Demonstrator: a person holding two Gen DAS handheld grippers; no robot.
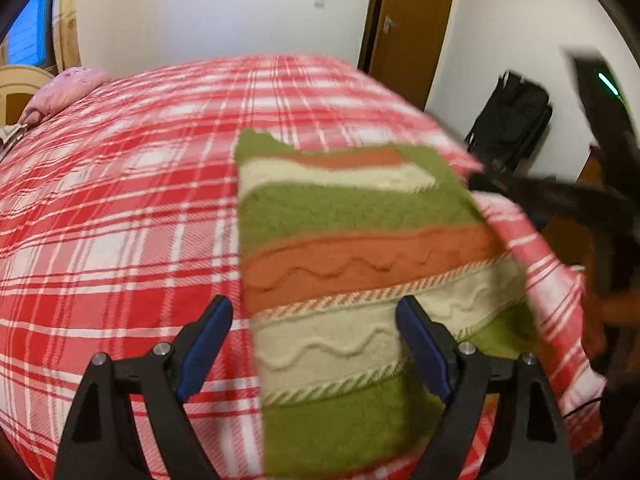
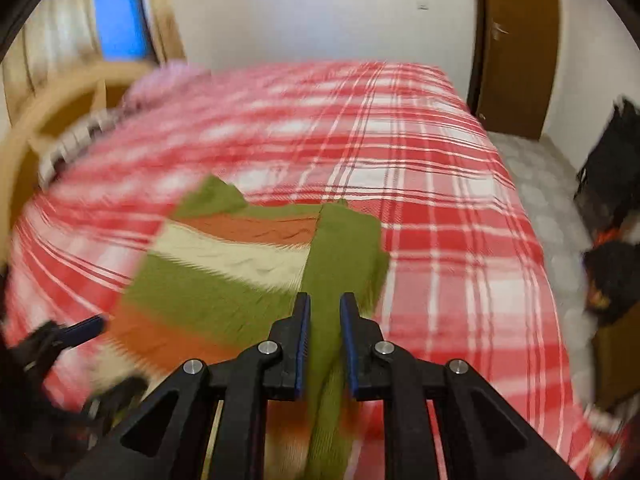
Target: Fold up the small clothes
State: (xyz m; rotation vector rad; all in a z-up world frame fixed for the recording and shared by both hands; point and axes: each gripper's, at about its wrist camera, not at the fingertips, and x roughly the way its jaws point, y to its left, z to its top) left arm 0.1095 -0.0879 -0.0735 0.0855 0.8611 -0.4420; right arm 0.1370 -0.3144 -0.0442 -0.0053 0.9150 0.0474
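Note:
A small striped garment [image 1: 352,248] in green, cream and orange lies on the red plaid bed [image 1: 120,208]. My left gripper [image 1: 316,312] is open above its near left edge, empty. In the right wrist view the garment [image 2: 224,256] lies ahead and left. My right gripper [image 2: 325,304] is shut on a green fold [image 2: 340,248] of it, which runs between the fingers and is lifted over the body. The left gripper's blue finger [image 2: 86,326] shows blurred at the lower left. The right gripper shows as a dark blur [image 1: 560,196] at the garment's right edge.
A pink pillow [image 1: 64,88] and wooden headboard [image 2: 52,100] are at the bed's far left. A brown door [image 1: 408,28] and a black bag [image 1: 512,120] stand by the wall to the right. The bed's right edge [image 2: 532,240] drops to a pale floor.

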